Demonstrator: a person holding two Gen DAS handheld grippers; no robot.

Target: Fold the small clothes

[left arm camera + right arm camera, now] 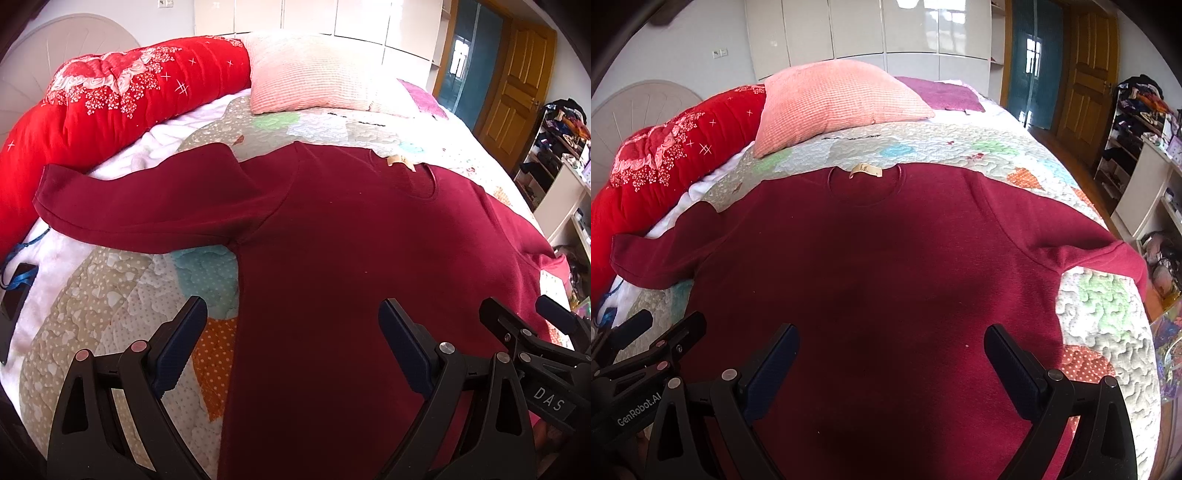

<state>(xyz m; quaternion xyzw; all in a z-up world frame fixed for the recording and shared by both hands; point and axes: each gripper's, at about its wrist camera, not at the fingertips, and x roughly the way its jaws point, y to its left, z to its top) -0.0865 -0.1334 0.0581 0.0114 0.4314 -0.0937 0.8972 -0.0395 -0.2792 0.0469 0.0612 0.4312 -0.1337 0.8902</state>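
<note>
**Red top laid flat on a bed, both grippers poised above it**

A bedroom: a patchwork quilt covers the bed, with a pink pillow and red duvet far beyond the jaws. A dark red long-sleeved top lies spread face-up, collar away, sleeves out to each side, likely smoothed ready for folding. The left gripper and right gripper hover side by side over its lower body, jaws spread wide, holding nothing.
</note>
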